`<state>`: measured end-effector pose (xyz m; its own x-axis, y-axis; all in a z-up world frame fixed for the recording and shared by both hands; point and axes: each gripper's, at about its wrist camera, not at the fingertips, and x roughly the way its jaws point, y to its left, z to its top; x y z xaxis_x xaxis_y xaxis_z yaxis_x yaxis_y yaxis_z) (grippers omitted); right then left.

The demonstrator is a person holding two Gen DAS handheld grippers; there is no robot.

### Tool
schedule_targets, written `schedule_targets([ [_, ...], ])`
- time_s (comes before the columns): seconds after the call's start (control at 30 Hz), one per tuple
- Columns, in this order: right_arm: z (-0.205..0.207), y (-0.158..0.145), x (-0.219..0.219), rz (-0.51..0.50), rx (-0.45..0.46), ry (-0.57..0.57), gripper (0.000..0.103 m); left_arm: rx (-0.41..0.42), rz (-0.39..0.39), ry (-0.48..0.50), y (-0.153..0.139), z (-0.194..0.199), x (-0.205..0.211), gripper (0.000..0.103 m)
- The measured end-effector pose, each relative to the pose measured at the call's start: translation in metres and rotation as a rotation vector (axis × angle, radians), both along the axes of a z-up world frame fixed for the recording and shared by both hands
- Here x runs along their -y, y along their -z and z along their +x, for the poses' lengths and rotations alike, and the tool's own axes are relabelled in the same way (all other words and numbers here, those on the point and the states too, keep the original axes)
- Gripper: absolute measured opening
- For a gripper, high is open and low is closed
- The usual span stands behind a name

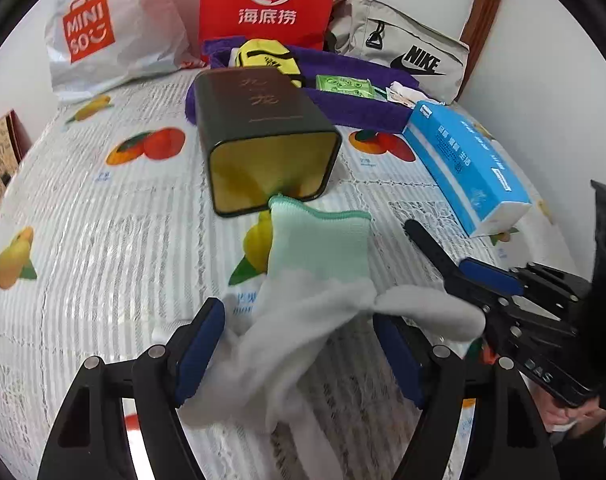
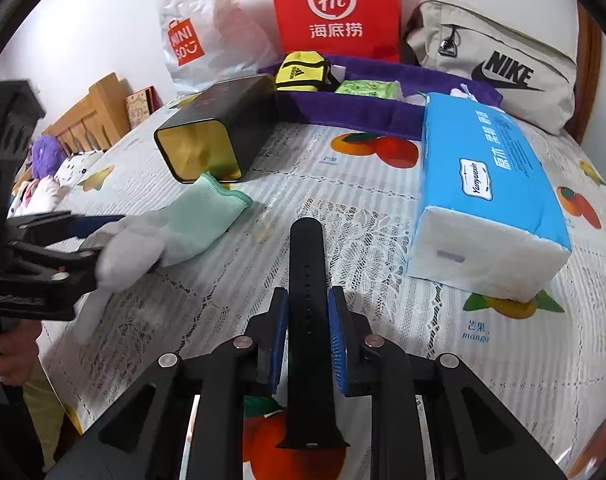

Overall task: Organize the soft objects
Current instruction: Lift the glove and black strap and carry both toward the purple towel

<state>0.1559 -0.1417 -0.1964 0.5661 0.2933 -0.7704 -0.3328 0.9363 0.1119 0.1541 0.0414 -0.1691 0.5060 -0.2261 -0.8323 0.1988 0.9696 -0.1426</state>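
Observation:
A soft glove, white with a mint-green cuff, lies on the fruit-print bedspread. Its cuff reaches the open mouth of a dark tin that lies on its side. My left gripper is open, with its blue pads standing either side of the glove's white fingers and not pressing them. In the right wrist view the glove sits at the left beside the left gripper. My right gripper is shut on a black watch strap that points forward; it also shows as the right gripper in the left wrist view.
A purple fabric tray behind the tin holds a yellow pouch and a green packet. A blue tissue pack lies at the right. Against the wall stand a red bag, a white bag and a grey pouch.

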Motion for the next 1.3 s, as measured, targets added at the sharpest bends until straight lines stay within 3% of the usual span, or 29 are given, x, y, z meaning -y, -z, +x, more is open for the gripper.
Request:
schedule_targets([
  [0.03,-0.001,-0.001,0.001,0.004,-0.004,-0.004,0.021,0.008,0.005,0.010,0.000,0.000,0.003,0.068],
  [0.1,-0.003,-0.003,0.005,0.019,-0.023,-0.010,0.020,0.017,0.023,0.029,0.002,0.000,0.008,0.030],
  [0.17,-0.007,-0.006,0.010,0.026,-0.034,-0.011,0.020,0.028,0.018,0.046,0.000,-0.001,0.011,0.014],
  [0.57,-0.044,-0.032,0.046,0.016,-0.006,0.040,0.020,0.043,-0.082,0.010,-0.031,-0.017,-0.002,0.014],
  [0.8,-0.051,-0.061,0.066,0.052,0.040,0.073,0.020,0.067,-0.091,-0.001,-0.053,-0.018,-0.003,0.014],
  [1.03,-0.036,-0.089,0.078,0.074,0.084,0.092,0.020,0.102,-0.102,-0.012,-0.084,-0.003,-0.005,0.014],
  [1.3,-0.001,-0.107,0.080,0.098,0.111,0.092,0.020,0.125,-0.059,-0.025,-0.106,0.024,-0.001,0.014],
])
